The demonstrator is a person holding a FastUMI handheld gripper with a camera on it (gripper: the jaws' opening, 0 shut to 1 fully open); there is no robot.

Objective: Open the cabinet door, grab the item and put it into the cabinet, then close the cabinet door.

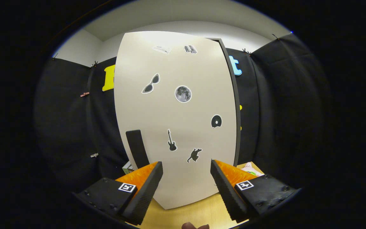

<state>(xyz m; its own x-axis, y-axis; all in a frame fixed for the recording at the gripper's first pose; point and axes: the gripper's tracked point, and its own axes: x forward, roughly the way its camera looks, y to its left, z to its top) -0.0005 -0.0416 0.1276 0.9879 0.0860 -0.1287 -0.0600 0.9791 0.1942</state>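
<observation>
Closed pale sticker-dotted cabinet door (176, 121) stands just ahead of the gripper (186, 184).
Fingers spread, holding nothing; its upright black bar handle (137, 148) lies ahead-left, probably within easy reach.

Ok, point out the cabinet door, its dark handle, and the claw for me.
cabinet door (183, 121): gripper view, bare middle of the panel, shut.
handle (137, 148): gripper view, middle of the dark bar.
claw (186, 187): gripper view, open, midway between fingertips, just before the door.

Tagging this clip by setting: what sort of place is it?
Likely a staged recording booth, not a home: black cloth walls, a small sticker-covered cabinet on a wooden table. The gripper hangs open before the door.
</observation>
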